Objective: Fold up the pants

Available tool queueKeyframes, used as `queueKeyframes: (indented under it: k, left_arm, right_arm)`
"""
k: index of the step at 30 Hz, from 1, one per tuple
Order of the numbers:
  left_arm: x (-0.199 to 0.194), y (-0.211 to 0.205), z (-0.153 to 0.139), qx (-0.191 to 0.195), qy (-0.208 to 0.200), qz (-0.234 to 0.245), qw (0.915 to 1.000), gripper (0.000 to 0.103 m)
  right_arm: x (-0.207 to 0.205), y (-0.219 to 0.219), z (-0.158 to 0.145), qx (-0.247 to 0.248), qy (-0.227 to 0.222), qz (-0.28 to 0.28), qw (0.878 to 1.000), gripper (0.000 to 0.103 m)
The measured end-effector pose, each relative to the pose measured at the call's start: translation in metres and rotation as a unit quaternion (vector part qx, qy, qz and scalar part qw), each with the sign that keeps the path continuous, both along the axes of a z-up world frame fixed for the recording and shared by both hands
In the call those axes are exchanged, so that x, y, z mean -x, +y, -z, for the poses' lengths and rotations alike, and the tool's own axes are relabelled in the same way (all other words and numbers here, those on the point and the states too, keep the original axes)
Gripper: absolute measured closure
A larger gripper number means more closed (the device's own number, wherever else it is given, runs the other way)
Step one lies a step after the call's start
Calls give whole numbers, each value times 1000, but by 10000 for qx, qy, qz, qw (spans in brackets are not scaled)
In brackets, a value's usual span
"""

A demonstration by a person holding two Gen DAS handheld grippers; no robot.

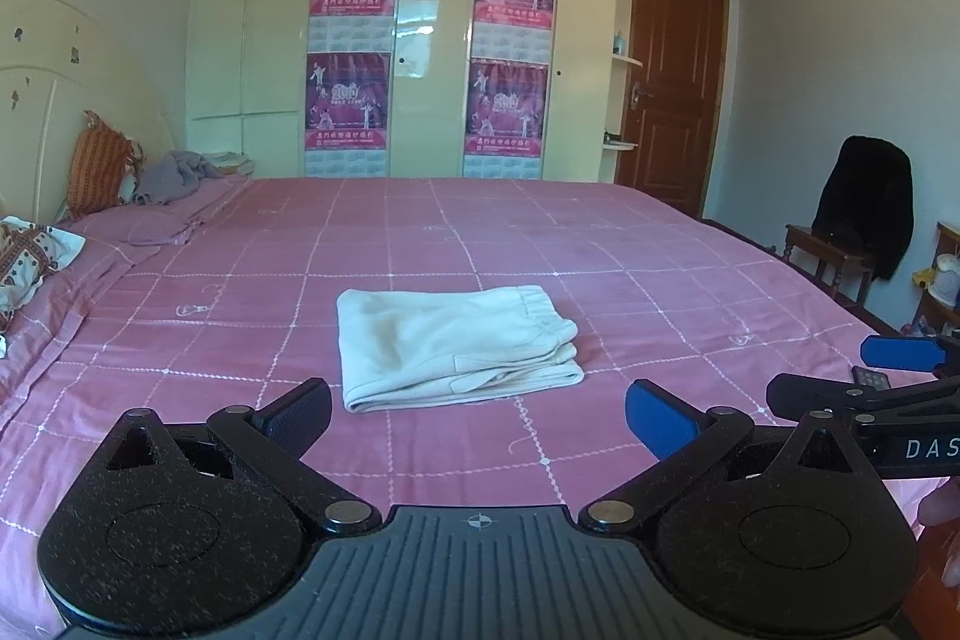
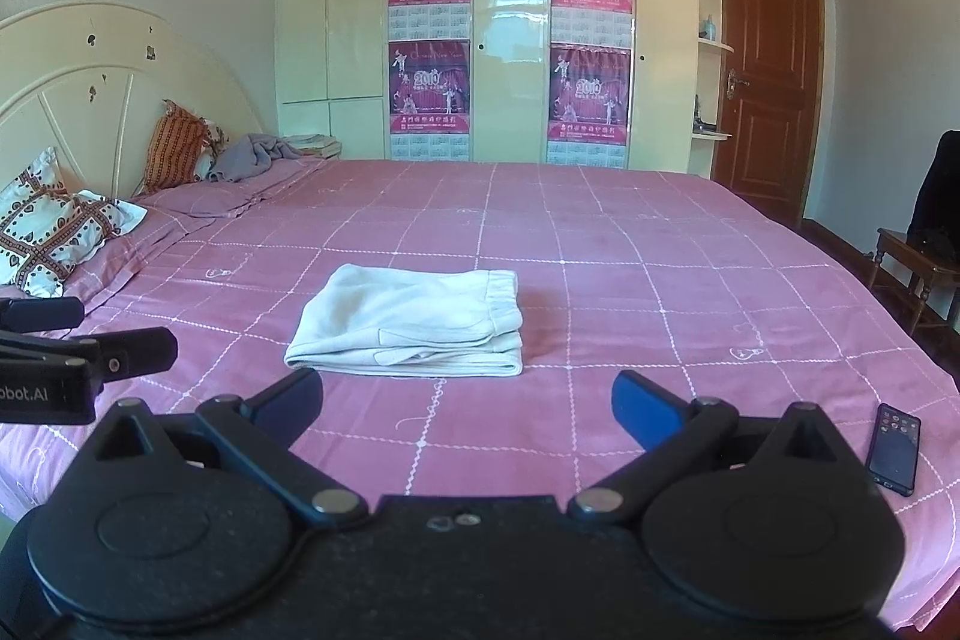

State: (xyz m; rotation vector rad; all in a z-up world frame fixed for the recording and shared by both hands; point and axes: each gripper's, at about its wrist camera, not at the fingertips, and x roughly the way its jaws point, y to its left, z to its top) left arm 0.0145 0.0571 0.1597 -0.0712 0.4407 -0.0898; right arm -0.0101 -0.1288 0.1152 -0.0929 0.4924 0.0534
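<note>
A pair of off-white pants (image 1: 456, 346) lies folded into a compact rectangle on the pink checked bedspread (image 1: 600, 244), waistband toward the right. My left gripper (image 1: 480, 412) is open just short of the near edge of the pants, holding nothing. In the right wrist view the same pants (image 2: 414, 322) lie ahead on the bedspread (image 2: 630, 250), and my right gripper (image 2: 465, 403) is open and empty a little nearer than them. The right gripper (image 1: 840, 370) shows at the right edge of the left wrist view, and the left gripper (image 2: 120, 331) at the left edge of the right.
A black phone (image 2: 894, 448) lies on the bed near the right edge. Pillows (image 2: 54, 226) and a grey garment (image 2: 258, 157) sit by the headboard on the left. A wooden chair with a dark coat (image 1: 864, 220) stands right of the bed. Wardrobes and a door line the far wall.
</note>
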Motion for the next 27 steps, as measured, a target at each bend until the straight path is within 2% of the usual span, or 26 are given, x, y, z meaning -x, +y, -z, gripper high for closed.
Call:
queueKeyframes:
  k: [27]
  left_arm:
    - [2,-2,0,-67,-83,65,9999,0]
  right_arm:
    - [1,-2,-3,21,4,40,10000,0]
